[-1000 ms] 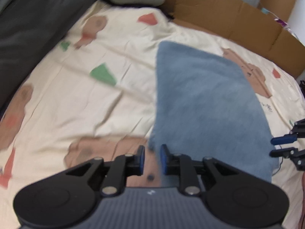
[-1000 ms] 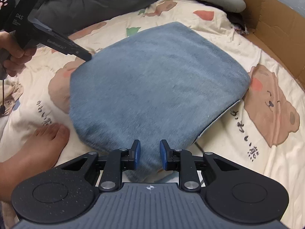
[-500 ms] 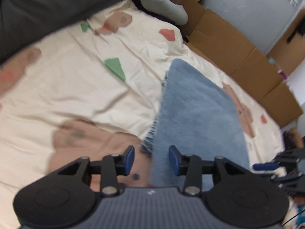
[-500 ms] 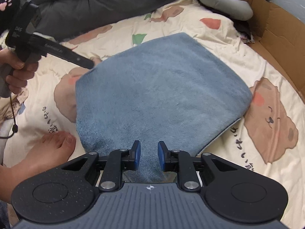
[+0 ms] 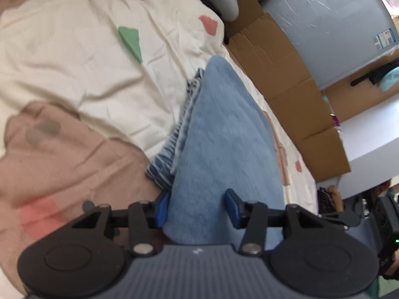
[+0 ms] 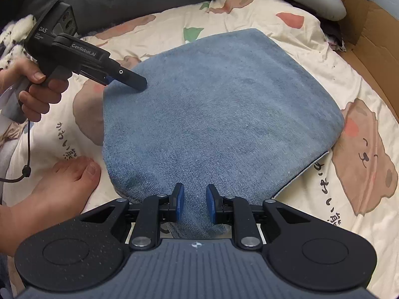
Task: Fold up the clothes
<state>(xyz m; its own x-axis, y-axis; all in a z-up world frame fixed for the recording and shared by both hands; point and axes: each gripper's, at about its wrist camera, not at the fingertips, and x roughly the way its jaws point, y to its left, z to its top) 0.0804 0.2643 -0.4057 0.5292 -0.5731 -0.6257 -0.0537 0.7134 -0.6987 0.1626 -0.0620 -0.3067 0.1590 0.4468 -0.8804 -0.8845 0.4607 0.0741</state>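
Folded blue garment (image 6: pixel 219 114) lying mid-bed on the bear-print sheet (image 5: pixel 62 57), its layered edge facing the sheet's open side. Left gripper (image 5: pixel 197 208): its fingers have just been opening and now stand about half apart, straddling the garment's near corner, one at the edge and one over the top, without pinching. Right gripper (image 6: pixel 195 205): fingers narrowly parted over the opposite near edge; grip cannot be told. For a clean fold, gather every layer at both corners before lifting together.
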